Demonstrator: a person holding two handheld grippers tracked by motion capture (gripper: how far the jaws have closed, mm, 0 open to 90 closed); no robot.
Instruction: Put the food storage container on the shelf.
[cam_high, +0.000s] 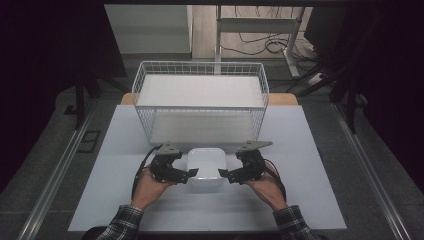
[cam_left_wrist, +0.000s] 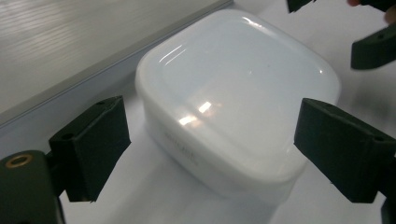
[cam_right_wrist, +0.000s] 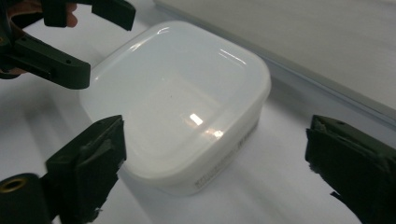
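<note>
**Both grippers flank white container, neither gripping**

Going left to right in the high view. My left gripper (cam_high: 190, 173) sits at the container's 9 o'clock, held low in the left hand (cam_high: 150, 186), jaws spread wide and pointing inward at the side wall. In the left gripper view the two black jaws stand apart on either side of the white container (cam_left_wrist: 238, 98), no contact that I can see. Looks like a lineup for a side grab, not a grab yet.

The container itself is at table centre, just in front of the wire basket (cam_high: 200, 67), which is at its 12 o'clock. Square, rounded corners, glossy, translucent white; it seems to sit lid-side up or bottom-up, I cannot tell which. It rests flat on the pale table (cam_high: 310, 200).

My right gripper (cam_high: 224, 174) mirrors the left at the container's 3 o'clock, right hand (cam_high: 267, 187) behind it. Jaws wide here too; in the right gripper view they straddle the near corner without touching.

My read: symmetric placement is for a two-sided lift, likely toward the basket, since the box is too wide for one jaw pair across the top. Slick walls could slip.
</note>
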